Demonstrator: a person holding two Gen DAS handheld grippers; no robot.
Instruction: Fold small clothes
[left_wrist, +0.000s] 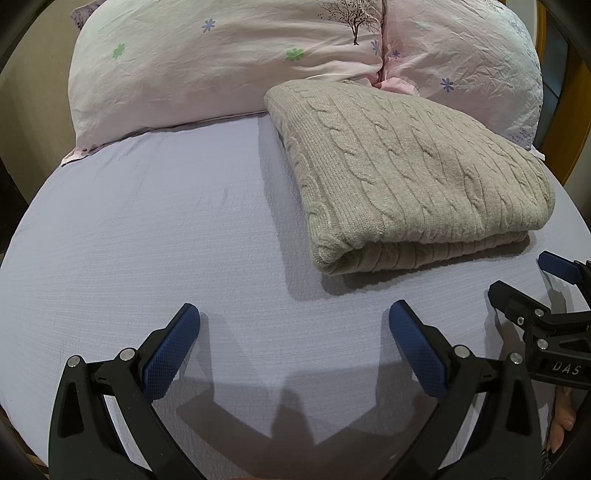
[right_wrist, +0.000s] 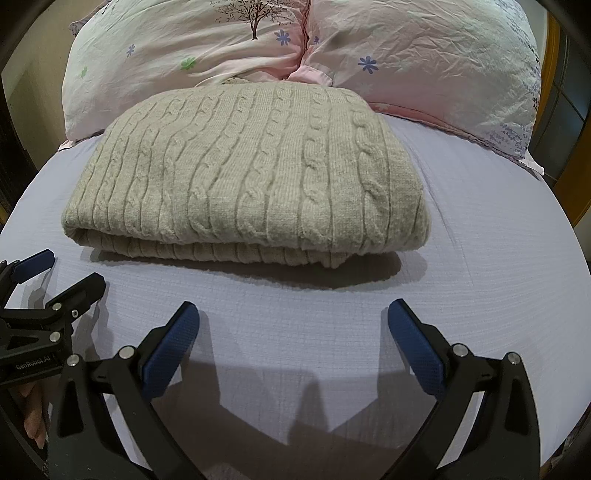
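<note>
**Folded sweater on the bed, both grippers released**

One bed (left_wrist: 147, 221) fills both views, covered in a pale lavender sheet with a fine woven texture. It lies under and ahead of both grippers and carries everything else.

Two pillows rest at the far end of the bed, well beyond the grippers. Both wear pale pink, wrinkled cases printed with small flowers, and they touch along a seam. The left pillow (left_wrist: 207, 70) shows a bare tree print near its inner edge; the right pillow (right_wrist: 424, 59) has purple sprigs along its outer side.

One beige cable-knit sweater (right_wrist: 251, 173) lies folded in a thick rectangular bundle, its layered edge facing the grippers. From the right gripper it sits straight ahead, near but apart from the fingertips. From the left gripper it sits ahead and to the right. Its far edge touches the pillows where they meet.

Two grippers hover low over the sheet, side by side. The left gripper (left_wrist: 293, 315) has its blue-padded jaws spread wide, grasping nothing. The right gripper (right_wrist: 293, 315) is likewise released, jaws wide apart over bare sheet. Each shows at the edge of the other's view, close alongside.
</note>
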